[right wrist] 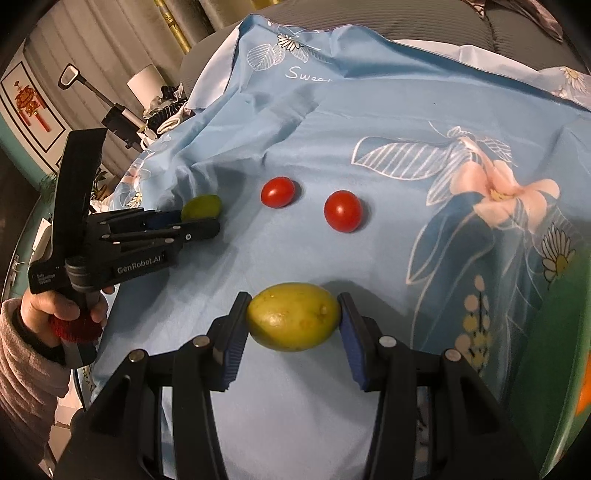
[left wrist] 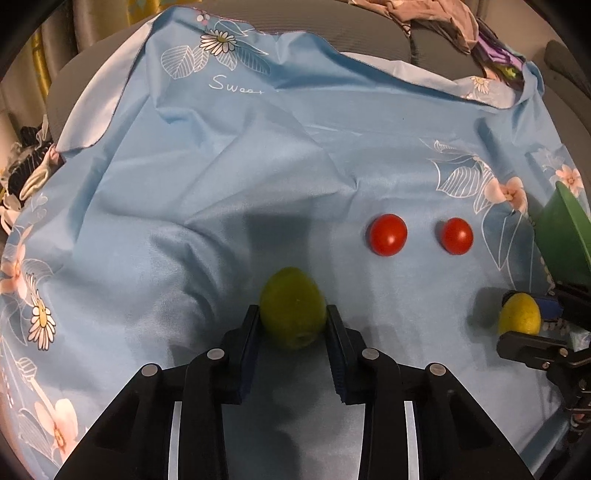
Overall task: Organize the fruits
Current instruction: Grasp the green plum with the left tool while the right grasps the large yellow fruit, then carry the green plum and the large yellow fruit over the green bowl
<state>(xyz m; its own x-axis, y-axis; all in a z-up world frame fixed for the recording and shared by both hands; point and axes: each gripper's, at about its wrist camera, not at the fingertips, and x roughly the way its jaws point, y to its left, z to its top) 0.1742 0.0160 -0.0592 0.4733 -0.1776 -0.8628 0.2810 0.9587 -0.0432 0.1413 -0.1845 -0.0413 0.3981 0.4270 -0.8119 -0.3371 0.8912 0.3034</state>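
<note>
On the blue flowered cloth [left wrist: 221, 166] my left gripper [left wrist: 291, 314] is shut on a green lime-like fruit [left wrist: 291, 308], a pad against each side. From the right wrist view that gripper [right wrist: 205, 221] is at the left, gripped by a hand [right wrist: 62, 306], with the same green fruit [right wrist: 202, 206] at its tips. My right gripper [right wrist: 293, 297] is shut on a yellow-green lemon-like fruit [right wrist: 293, 321], held end to end. It also appears at the right edge of the left view as the yellow fruit [left wrist: 519, 314]. Two red tomatoes [left wrist: 387, 234] [left wrist: 457, 236] lie loose between the grippers.
A green bowl [left wrist: 565, 229] stands at the right edge of the cloth, close beside my right gripper, its wall [right wrist: 554, 369] filling the right side there. Crumpled clothes [left wrist: 443, 22] lie on the grey sofa behind. Household items stand beyond the cloth's left edge.
</note>
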